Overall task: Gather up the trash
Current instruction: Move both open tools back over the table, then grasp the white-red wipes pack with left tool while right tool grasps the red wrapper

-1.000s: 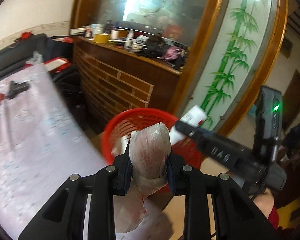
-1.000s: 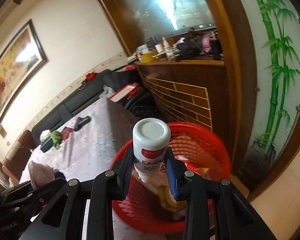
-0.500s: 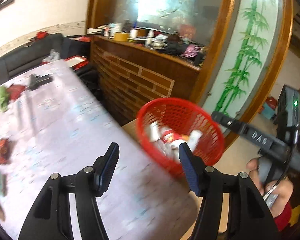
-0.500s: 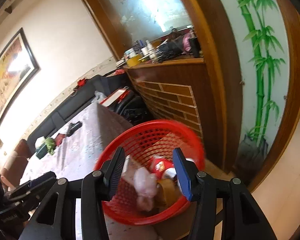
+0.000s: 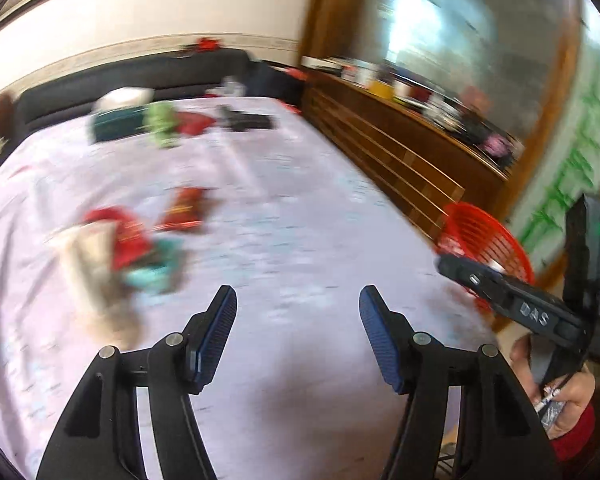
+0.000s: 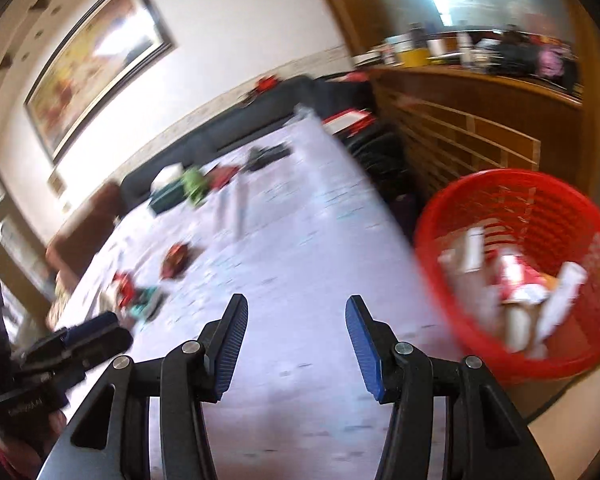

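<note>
Trash (image 5: 132, 256) lies clustered on the table (image 5: 300, 208); left gripper (image 5: 296, 332) and right gripper (image 6: 294, 340), jaws wide and empty, face it for another pickup; red basket (image 6: 512, 200) waits at the table's edge.

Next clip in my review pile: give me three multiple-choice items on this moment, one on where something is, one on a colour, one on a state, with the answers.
1. Where does the basket stand relative to the table?
A. In the middle of the tabletop
B. Off the table's near right corner
C. On the sofa

2. What colour is the basket?
A. Red
B. Blue
C. White

3. How do the left claw and right claw stand?
A. Both open and empty
B. Both shut on trash
C. Left shut, right open

Answers:
1. B, the right wrist view shows it beyond the table's edge, beside the wooden counter.
2. A, its mesh wall is red in both views.
3. A, each pair of blue pads is spread wide with only tablecloth between them.
</note>
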Demonstrator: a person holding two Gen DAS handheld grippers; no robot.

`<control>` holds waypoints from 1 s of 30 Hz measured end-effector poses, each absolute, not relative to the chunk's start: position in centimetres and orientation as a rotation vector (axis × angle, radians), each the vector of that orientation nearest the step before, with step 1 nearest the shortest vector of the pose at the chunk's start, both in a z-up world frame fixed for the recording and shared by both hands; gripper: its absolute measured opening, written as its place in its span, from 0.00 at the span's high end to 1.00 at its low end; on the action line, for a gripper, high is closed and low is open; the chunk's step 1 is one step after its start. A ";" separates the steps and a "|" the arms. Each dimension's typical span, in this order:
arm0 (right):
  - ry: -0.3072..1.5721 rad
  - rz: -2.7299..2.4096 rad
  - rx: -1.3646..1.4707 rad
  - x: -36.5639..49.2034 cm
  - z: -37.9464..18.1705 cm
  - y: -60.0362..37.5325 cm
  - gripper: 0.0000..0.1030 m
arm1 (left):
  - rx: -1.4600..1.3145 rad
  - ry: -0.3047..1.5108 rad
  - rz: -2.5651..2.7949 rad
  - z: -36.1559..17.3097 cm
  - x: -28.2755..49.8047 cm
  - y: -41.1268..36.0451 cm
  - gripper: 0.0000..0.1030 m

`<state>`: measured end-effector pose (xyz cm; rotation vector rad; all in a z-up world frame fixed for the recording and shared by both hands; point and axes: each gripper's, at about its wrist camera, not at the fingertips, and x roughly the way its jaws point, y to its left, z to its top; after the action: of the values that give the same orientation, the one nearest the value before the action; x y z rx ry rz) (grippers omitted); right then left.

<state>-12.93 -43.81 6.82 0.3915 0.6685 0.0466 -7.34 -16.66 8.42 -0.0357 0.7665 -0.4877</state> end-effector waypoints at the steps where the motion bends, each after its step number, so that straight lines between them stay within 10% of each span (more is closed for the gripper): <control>1: 0.676 0.063 0.380 -12.6 6.7 -42.9 0.46 | -0.055 0.767 -0.450 8.4 -7.0 -15.2 0.38; 17: 0.740 0.182 0.259 -11.0 6.3 -35.0 0.46 | -0.179 0.915 -0.148 1.6 2.0 -5.6 0.35; 23: 0.747 0.239 0.248 -10.4 6.7 -34.0 0.46 | -0.226 0.910 -0.189 0.8 2.3 -5.2 0.59; 30: 0.751 0.324 0.203 -7.6 7.8 -30.4 0.46 | -0.233 0.855 -0.197 1.6 1.0 -3.7 0.63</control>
<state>-7.64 -30.43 7.83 0.2027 0.7511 0.3238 1.01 -3.72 1.63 -0.2334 0.8550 -0.1972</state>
